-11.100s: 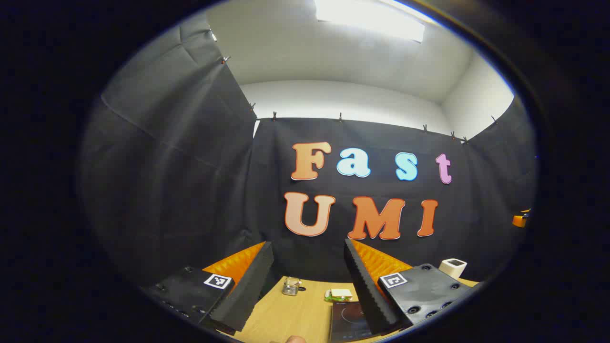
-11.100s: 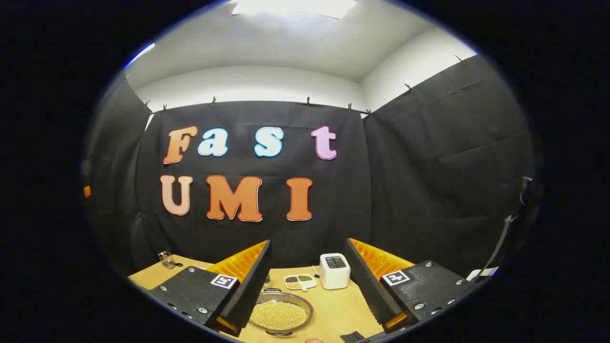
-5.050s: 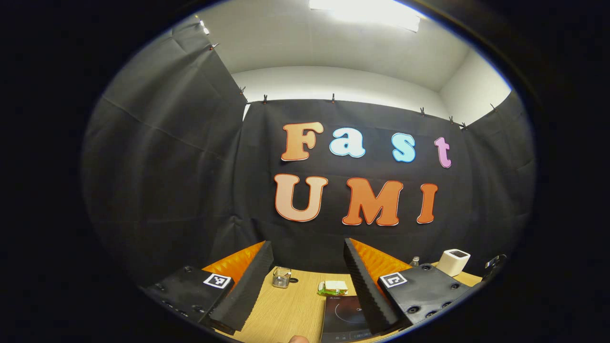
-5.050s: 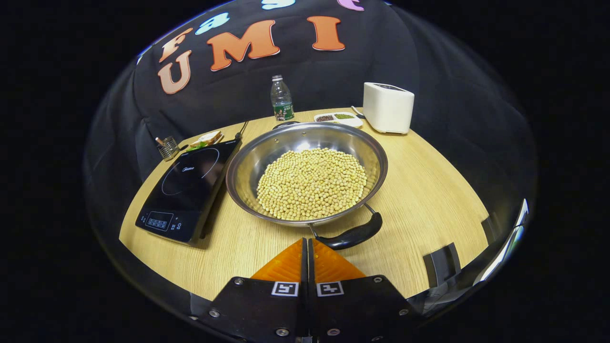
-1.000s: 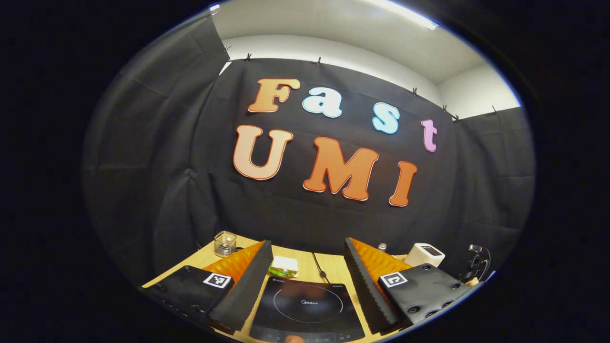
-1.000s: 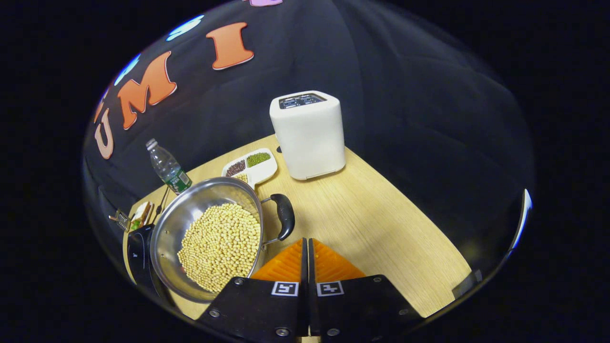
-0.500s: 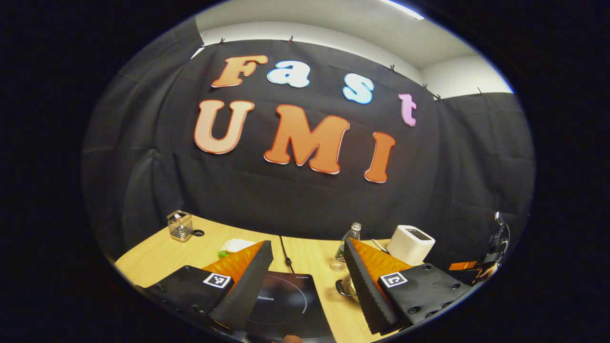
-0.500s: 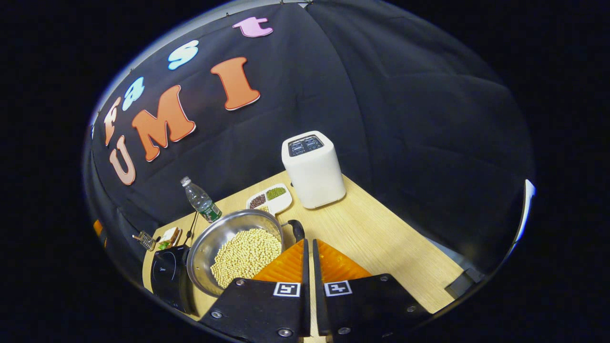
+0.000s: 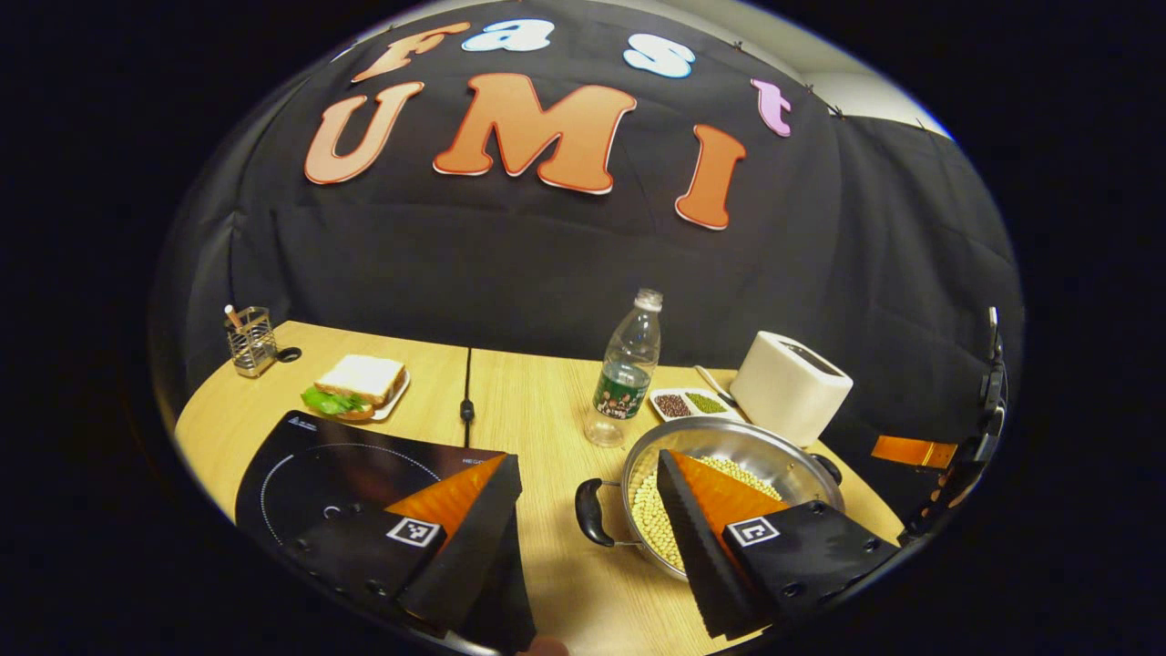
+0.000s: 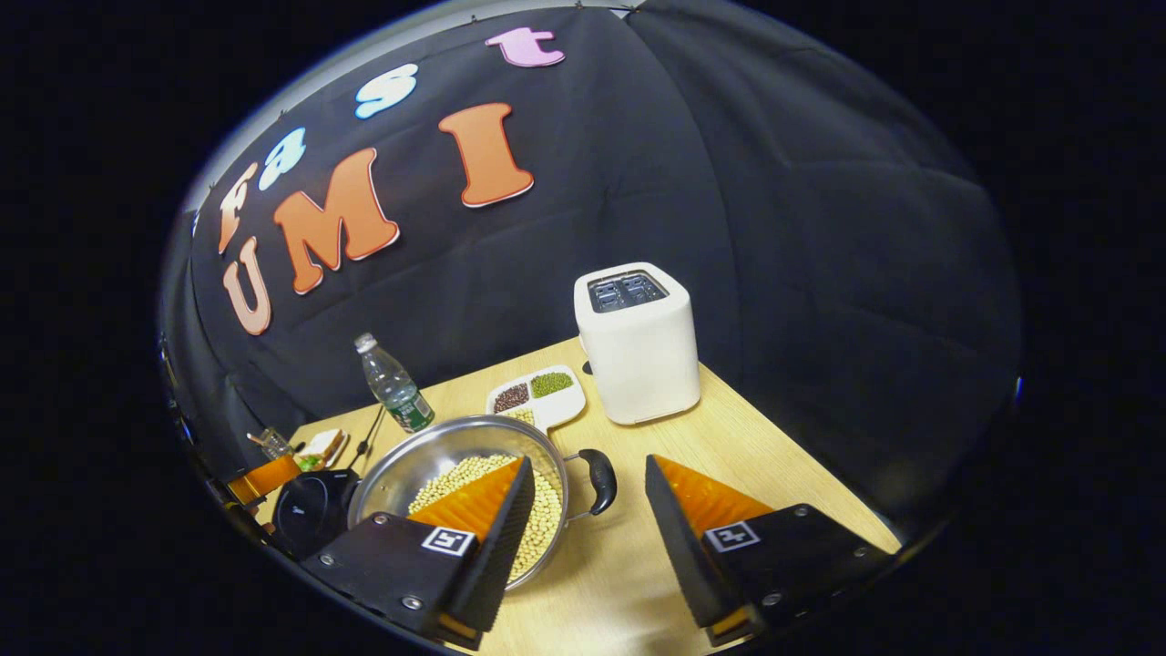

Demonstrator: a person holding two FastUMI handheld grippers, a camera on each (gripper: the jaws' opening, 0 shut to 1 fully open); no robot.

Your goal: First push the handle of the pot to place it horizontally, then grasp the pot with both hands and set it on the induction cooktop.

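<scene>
While both grippers now hover low over the table (image 9: pixel 537 401), the pot (image 9: pixel 729 456) serves as the reference for all positions given. It is a steel pan filled with pale beans, resting on the wood beside the induction cooktop (image 9: pixel 346 469), not on it.

Left gripper view: the left gripper (image 9: pixel 588 510) stands with its fingers spread wide, holding nothing; the pot's near black handle (image 9: pixel 589 512) lies between them, untouched, with one finger over the cooktop and the other over the beans. Beyond the pot stand a water bottle (image 9: pixel 629 369), a divided dish of grains (image 9: pixel 690 404) and a white toaster (image 9: pixel 791 386); a sandwich plate (image 9: pixel 357 387) and a wire holder (image 9: pixel 250 339) lie past the cooktop, far from the pot.

Right gripper view: the right gripper (image 10: pixel 583 510) is likewise parted and empty, its fingers either side of the pot's other handle (image 10: pixel 600 480), which is clear of both. The left gripper's orange finger (image 10: pixel 264 477) appears at the pot's far side.

Change: half a second earlier the right fingers were pressed together and the left camera was aimed higher at the wall. Opening and dropping in suggests the handle-pushing step is finished, the handles lying roughly level, and the two-handed grasp is about to begin. Neither closure nor lift has occurred.
</scene>
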